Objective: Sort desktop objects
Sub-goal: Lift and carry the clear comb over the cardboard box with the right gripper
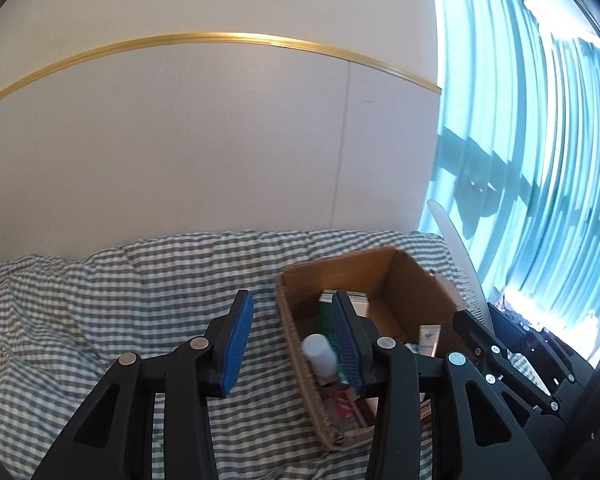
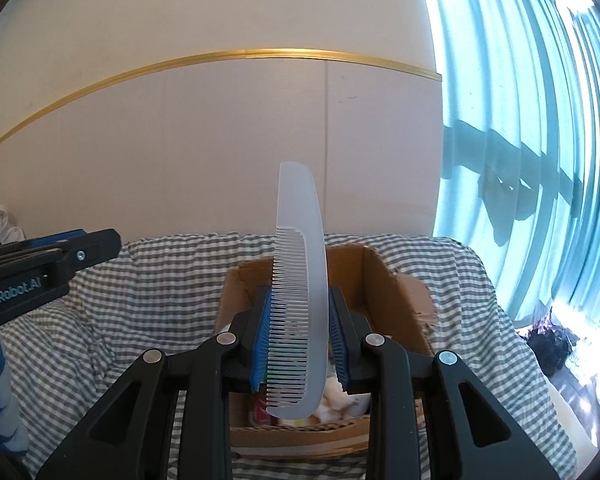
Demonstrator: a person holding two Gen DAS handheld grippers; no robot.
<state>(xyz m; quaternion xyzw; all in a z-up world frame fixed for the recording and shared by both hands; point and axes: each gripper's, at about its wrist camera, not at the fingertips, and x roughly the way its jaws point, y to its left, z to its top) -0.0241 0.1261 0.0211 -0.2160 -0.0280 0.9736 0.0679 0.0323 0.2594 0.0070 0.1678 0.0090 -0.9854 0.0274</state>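
A frosted white comb (image 2: 300, 280) stands upright with its teeth to the left, and my right gripper (image 2: 300, 294) is shut on its lower half. Right below and behind it sits an open cardboard box (image 2: 376, 280). In the left wrist view the box (image 1: 412, 292) holds a white bottle (image 1: 320, 354), a green carton (image 1: 326, 316) and a small tube (image 1: 428, 340). My left gripper (image 1: 291, 300) hangs open and empty over the box's left wall. The comb (image 1: 456, 256) and right gripper (image 1: 496, 340) show at the right of that view. The left gripper (image 2: 80, 252) shows at the left of the right wrist view.
A grey-and-white checked cloth (image 1: 120, 300) covers the surface under the box. A pale wall with a gold strip (image 1: 220, 38) stands close behind. A bright curtained window (image 2: 540, 160) fills the right side, with a dark object (image 2: 548, 344) below it.
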